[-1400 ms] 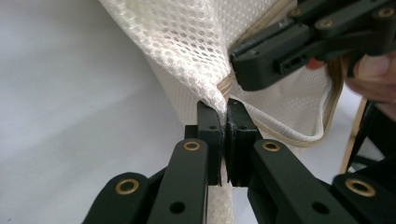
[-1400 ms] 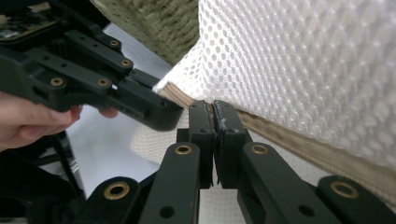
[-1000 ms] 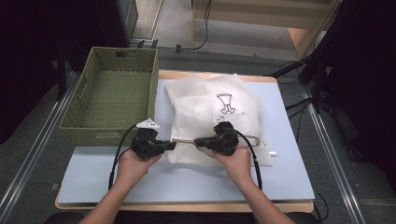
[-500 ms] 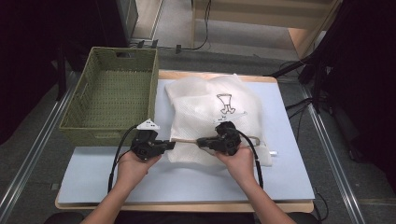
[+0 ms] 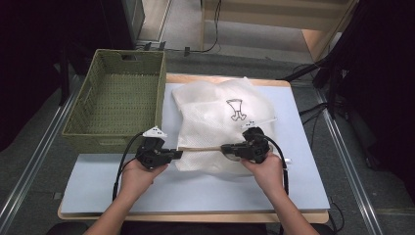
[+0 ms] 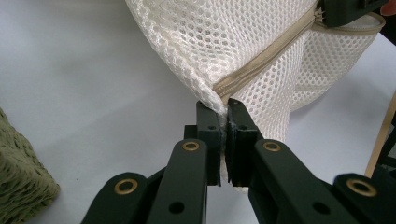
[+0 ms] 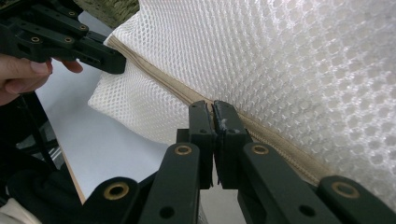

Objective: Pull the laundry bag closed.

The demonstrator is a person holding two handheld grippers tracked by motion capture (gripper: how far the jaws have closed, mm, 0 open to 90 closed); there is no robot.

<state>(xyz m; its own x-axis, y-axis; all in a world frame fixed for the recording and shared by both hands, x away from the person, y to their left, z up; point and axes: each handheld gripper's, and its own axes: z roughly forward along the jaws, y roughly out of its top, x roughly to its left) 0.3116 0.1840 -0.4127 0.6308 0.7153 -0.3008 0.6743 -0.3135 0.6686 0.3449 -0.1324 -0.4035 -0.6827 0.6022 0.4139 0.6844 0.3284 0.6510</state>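
A white mesh bag (image 5: 220, 112) with a beige zipper (image 5: 200, 149) lies on the pale mat (image 5: 195, 191). My left gripper (image 5: 178, 153) is shut on the bag's near left corner, at the zipper's end (image 6: 225, 109). My right gripper (image 5: 225, 148) faces it from the right, shut on the zipper line (image 7: 213, 109); whether the pull tab sits between its pads is hidden. The zipper (image 7: 159, 79) runs taut between the two grippers. In the right gripper view the left gripper (image 7: 112, 63) shows at the upper left, held by a hand.
A green woven basket (image 5: 117, 98) stands at the left, close behind the left gripper. The mat's near strip in front of the hands is bare. Cables trail from both grippers toward the person. The table's right edge (image 5: 313, 147) lies past the bag.
My right gripper has slid a little to the right along the zipper line, so a longer stretch of zipper shows between the grippers. The left gripper has stayed put.
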